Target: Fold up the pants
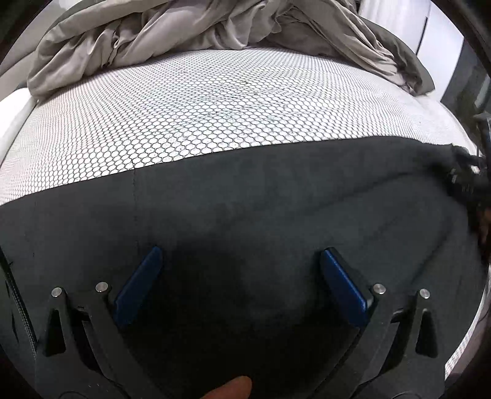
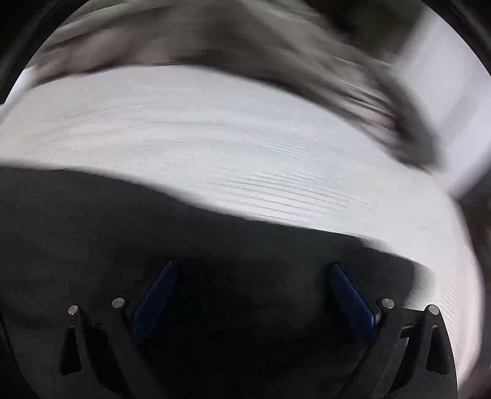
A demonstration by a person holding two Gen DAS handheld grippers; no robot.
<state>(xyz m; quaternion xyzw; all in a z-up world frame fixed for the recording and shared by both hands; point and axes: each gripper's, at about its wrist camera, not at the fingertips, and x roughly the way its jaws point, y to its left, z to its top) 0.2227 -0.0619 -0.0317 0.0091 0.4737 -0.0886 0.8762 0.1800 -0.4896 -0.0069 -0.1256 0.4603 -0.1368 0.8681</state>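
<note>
Item: dark charcoal soft-fabric pants [image 1: 245,214], laid flat across the near part of a white mattress with a black honeycomb-mesh cover [image 1: 190,116]; long axis runs left to right across both views, far edge nearly straight, a vertical seam visible left of centre. Crumpled grey-beige bedding [image 1: 184,27] is heaped at the far end of the mattress, well apart from the garment. Left gripper [image 1: 242,261]: 2 blue-padded fingers [image 1: 139,288] spread wide, nothing between them, poised just over the cloth, which lies directly below and ahead; a fingertip of the holding hand [image 1: 228,389] shows at the bottom edge. Right gripper [image 2: 254,276]: fingers likewise parted and empty, above the pants [image 2: 153,230] near the right-hand end; this view is motion-blurred, so contact with the fabric cannot be told. Judgement: each gripper sits over its own end, so the coming grasp likely takes the near edge downward.
</note>
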